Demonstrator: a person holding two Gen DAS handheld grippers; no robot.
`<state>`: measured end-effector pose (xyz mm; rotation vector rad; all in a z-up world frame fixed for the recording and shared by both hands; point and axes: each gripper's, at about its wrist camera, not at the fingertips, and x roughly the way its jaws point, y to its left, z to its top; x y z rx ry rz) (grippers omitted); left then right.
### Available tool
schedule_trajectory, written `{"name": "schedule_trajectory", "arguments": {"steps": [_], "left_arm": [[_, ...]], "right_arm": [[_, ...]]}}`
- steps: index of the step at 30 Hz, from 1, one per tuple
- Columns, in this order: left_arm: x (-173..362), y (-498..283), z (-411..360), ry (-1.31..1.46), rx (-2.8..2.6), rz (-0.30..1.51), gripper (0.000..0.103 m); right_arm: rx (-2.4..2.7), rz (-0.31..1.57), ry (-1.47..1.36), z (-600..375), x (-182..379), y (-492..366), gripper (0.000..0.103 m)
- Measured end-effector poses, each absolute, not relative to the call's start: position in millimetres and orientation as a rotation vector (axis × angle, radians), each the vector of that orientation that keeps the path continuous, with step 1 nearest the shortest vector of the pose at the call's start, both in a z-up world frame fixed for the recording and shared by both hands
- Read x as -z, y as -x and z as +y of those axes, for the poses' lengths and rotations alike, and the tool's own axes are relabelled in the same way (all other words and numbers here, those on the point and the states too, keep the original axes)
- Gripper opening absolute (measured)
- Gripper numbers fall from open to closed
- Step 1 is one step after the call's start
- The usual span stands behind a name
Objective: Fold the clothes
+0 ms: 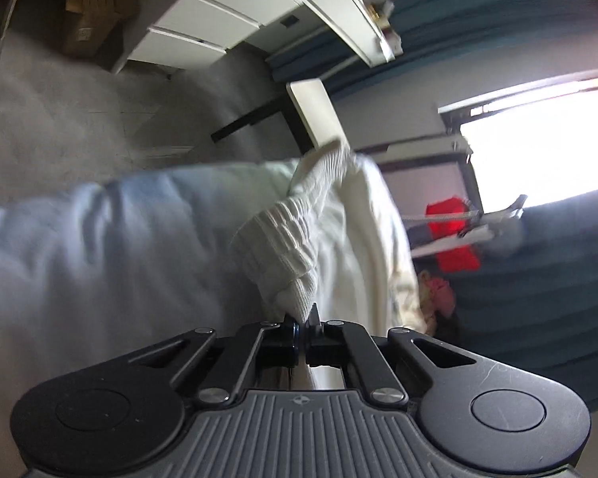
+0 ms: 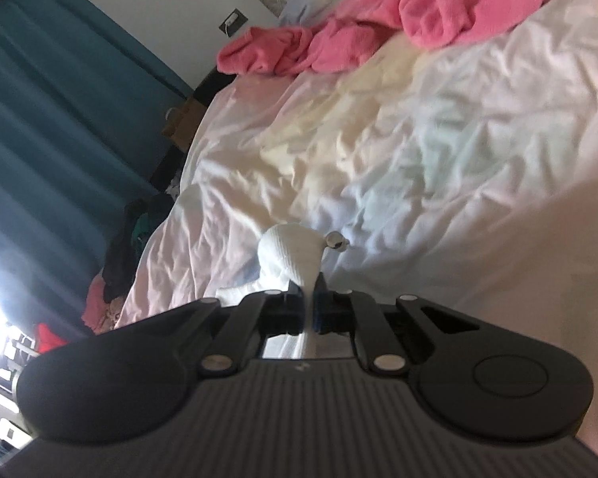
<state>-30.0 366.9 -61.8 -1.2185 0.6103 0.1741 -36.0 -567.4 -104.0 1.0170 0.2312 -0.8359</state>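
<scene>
A rumpled white bed [image 2: 418, 139] fills the room beside teal curtains [image 2: 59, 99]. Both tongs, angled downward over the bed, are clamped on a white knit garment [image 1: 299, 231]: the left tongs [image 1: 303, 318] pinch its ribbed edge, the right tongs [image 2: 307, 290] another fold. Only the right view shows pink clothing [image 2: 378, 28] at the bed's far side.

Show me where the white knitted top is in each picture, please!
Left wrist view: the white knitted top runs from the middle down to the bottom centre, its ribbed edge pinched in the shut left gripper.
Right wrist view: a bunch of the same white knit sits low in the middle, pinched in the shut right gripper.
Shared landmark: the teal curtain.
</scene>
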Motion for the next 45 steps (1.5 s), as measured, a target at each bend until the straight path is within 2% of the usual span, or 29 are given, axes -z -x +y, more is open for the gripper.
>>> {"name": "schedule_trajectory", "arguments": {"steps": [3, 8, 10, 13, 14, 15, 16, 17, 18, 19, 20, 21, 26, 33, 40, 45], "left_arm": [[55.6, 42.9, 375.3, 1.159, -0.189, 0.642, 0.002], [70.0, 39.5, 371.2, 0.983, -0.254, 0.755, 0.003], [75.0, 36.4, 368.5, 0.905, -0.262, 0.795, 0.007], [70.6, 36.6, 365.7, 0.835, -0.268, 0.820, 0.020], [65.9, 36.6, 363.4, 0.801, -0.273, 0.820, 0.028], [60.0, 36.3, 360.4, 0.758, -0.279, 0.816, 0.043], [53.7, 38.3, 357.3, 0.717, -0.285, 0.809, 0.050], [45.7, 40.6, 353.0, 0.680, -0.295, 0.793, 0.063], [36.8, 42.0, 347.9, 0.644, -0.305, 0.774, 0.071], [27.8, 43.5, 342.9, 0.609, -0.314, 0.754, 0.074], [19.4, 43.0, 335.6, 0.566, -0.322, 0.732, 0.079], [11.2, 41.1, 326.9, 0.518, -0.327, 0.709, 0.082], [-24.6, 27.2, 260.5, 0.357, -0.243, 0.601, 0.090], [-41.9, 8.3, 134.2, 0.265, 0.003, 0.536, 0.090], [-36.2, -5.4, 25.1, 0.137, 0.131, 0.460, 0.090], [-10.8, -9.5, -19.0, 0.077, 0.168, 0.435, 0.090]], "right_arm": [[0.902, 0.259, -1.012, -558.5, 100.8, 45.5, 0.007], [1.024, 0.466, -1.036, -557.9, 120.1, 42.1, 0.009], [1.040, 0.514, -1.033, -558.5, 125.6, 39.3, 0.011], [1.022, 0.562, -1.013, -560.0, 124.4, 34.9, 0.012], [1.013, 0.551, -1.023, -560.2, 122.5, 37.0, 0.012], [1.009, 0.550, -1.027, -560.2, 121.0, 38.1, 0.013], [1.011, 0.557, -1.026, -560.1, 119.8, 38.4, 0.020], [1.011, 0.560, -1.018, -559.5, 117.8, 38.3, 0.033], [1.009, 0.551, -1.007, -558.2, 114.4, 38.5, 0.042], [1.002, 0.522, -0.997, -555.4, 108.4, 39.1, 0.061], [0.994, 0.484, -0.985, -551.6, 100.9, 39.6, 0.073], [0.979, 0.454, -0.950, -546.6, 92.0, 38.1, 0.077], [0.791, 0.339, -0.685, -498.8, 45.0, 18.5, 0.077], [0.382, 0.300, -0.420, -399.4, 16.2, -7.5, 0.077], [0.050, 0.298, -0.302, -320.3, 13.5, -17.5, 0.076], [-0.021, 0.279, -0.257, -302.5, 18.7, -19.8, 0.076]]}}
